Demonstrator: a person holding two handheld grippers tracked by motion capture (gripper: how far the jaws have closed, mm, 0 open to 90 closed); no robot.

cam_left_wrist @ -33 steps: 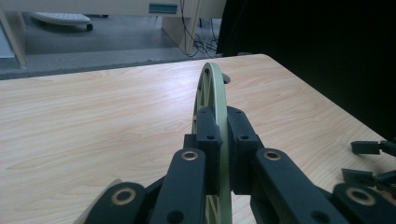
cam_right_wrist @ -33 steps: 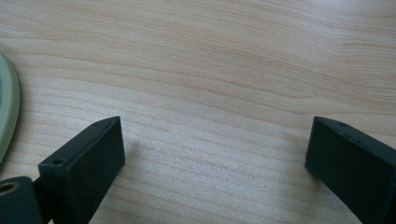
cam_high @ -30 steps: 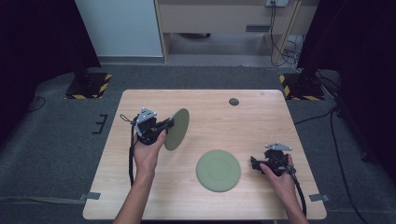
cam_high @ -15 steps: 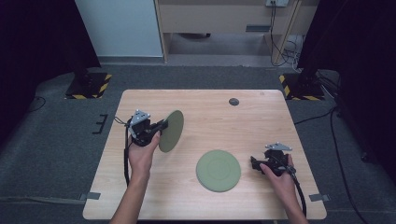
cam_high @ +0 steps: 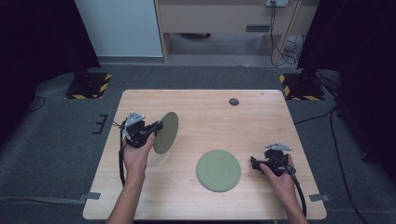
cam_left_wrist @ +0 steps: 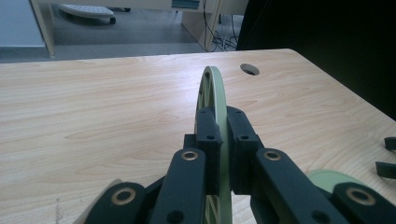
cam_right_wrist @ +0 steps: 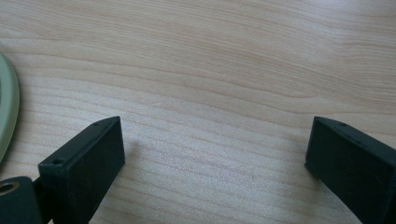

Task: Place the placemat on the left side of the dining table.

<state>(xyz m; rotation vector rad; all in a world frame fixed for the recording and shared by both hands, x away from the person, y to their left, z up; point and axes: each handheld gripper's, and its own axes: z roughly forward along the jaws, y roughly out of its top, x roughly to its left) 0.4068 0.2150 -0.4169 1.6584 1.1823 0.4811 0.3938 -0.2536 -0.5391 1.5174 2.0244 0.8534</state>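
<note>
Left hand-held gripper [cam_high: 158,126] clamps one round sage-green plastic plate [cam_high: 166,132] on edge, unplaced, left of flat twin plate [cam_high: 218,170]; right hand-held gripper [cam_high: 254,163] wide open, empty.

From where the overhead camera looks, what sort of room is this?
Probably a lab or recording workspace: a light wooden table on grey carpet, yellow-and-black striped stand bases beside it, and loose black cables behind.
</note>
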